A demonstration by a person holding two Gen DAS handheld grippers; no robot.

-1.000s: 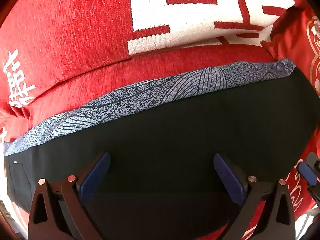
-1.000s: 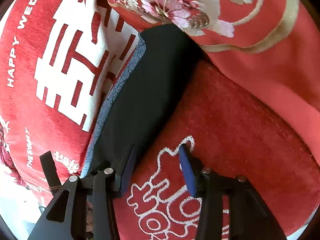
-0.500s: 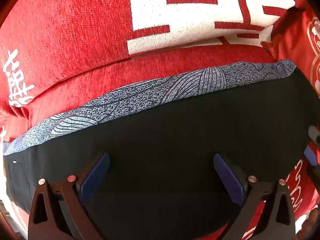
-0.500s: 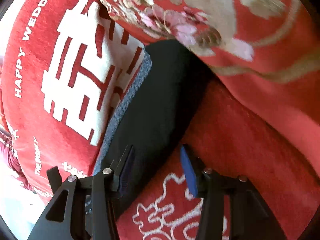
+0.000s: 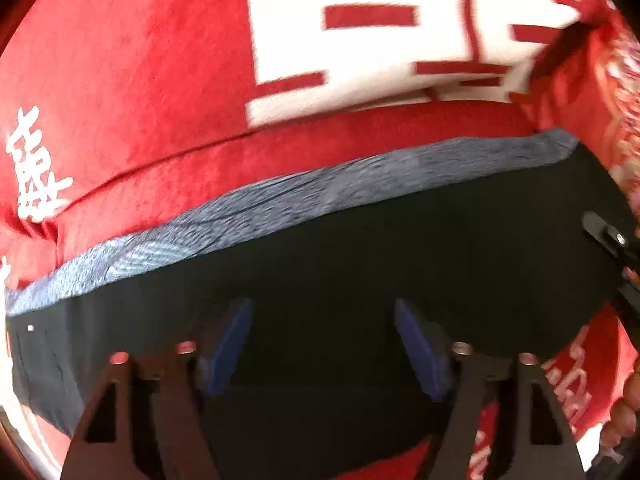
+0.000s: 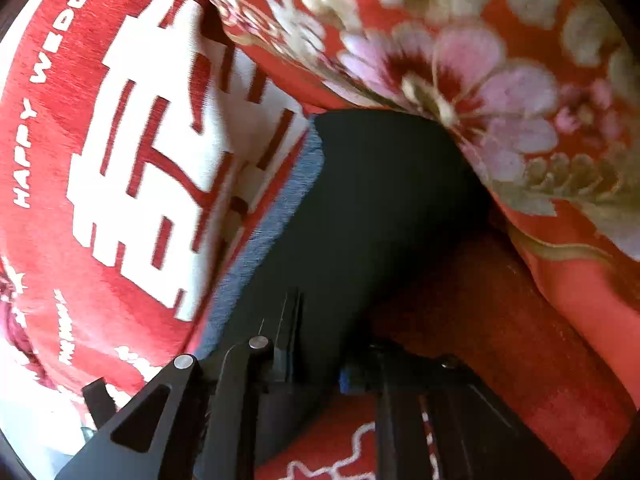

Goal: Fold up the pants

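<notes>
Black pants (image 5: 360, 260) with a grey patterned band (image 5: 320, 196) along their far edge lie flat on a red bed cover. My left gripper (image 5: 320, 308) points down onto the black cloth; its jaws are closing and still stand well apart, with the cloth between them. In the right wrist view the pants (image 6: 380, 200) run away from me, grey band (image 6: 280, 220) on the left. My right gripper (image 6: 320, 352) is closing and pinches the near end of the pants. Its black finger (image 5: 608, 236) shows at the right rim of the left wrist view.
A red cushion with a large white character (image 5: 360, 40) lies just behind the pants, also seen as the "HAPPY WEDDING" cushion (image 6: 140, 160). A red floral quilt (image 6: 480, 80) overhangs the far right of the pants. Red bed cover (image 6: 500, 340) lies to the right.
The left jaws have drawn closer together over the black cloth. The right gripper has moved forward along the pants and its jaws have closed onto the cloth's near end.
</notes>
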